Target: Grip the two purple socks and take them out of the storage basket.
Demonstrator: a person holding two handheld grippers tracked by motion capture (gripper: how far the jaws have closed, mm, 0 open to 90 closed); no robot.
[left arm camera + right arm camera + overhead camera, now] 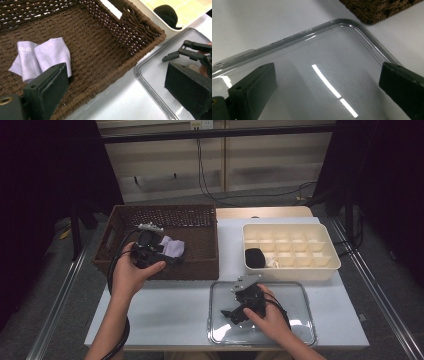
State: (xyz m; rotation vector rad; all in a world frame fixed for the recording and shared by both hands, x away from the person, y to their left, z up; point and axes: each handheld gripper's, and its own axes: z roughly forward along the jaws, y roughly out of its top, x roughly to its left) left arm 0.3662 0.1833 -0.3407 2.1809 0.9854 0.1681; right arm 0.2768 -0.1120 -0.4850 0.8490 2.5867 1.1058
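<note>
1. Work in hand: the left gripper [172, 260] reaches into the brown wicker basket [205, 265] toward a folded lilac cloth [172, 247]. In the left gripper view the cloth [42, 57] lies on the basket floor, close beside the near jaw; whether the jaw touches it cannot be told.

2. Left gripper state: jaws spread wide, holding nothing.

3. Right gripper [229, 314]: it hovers over the clear plastic tray [300, 292] near the table's front edge. In the right gripper view its jaws stand wide apart above the tray [352, 27], gripping nothing.

4. Handling, judged: the cloth looks soft, light and limp. It should sag and may unfold when lifted, and it is neither fragile nor slippery. The best hold is probably across the thick folded middle, taking all layers at once; a pinch on one loose corner would likely let the bundle fall open. The woven floor could snag a jaw tip that goes too deep.

5. Count:
   - Lilac cloths in the basket: one.
   - Wicker baskets: one.
   - Clear trays: one.
   - Cream divided organiser boxes [327, 270]: one; it lies behind the tray.
   - Dark rolled items [254, 257] in the organiser: one, in a near-left compartment. A pale item sits just beside it; what it is cannot be told.
   - Grippers: two.
</note>
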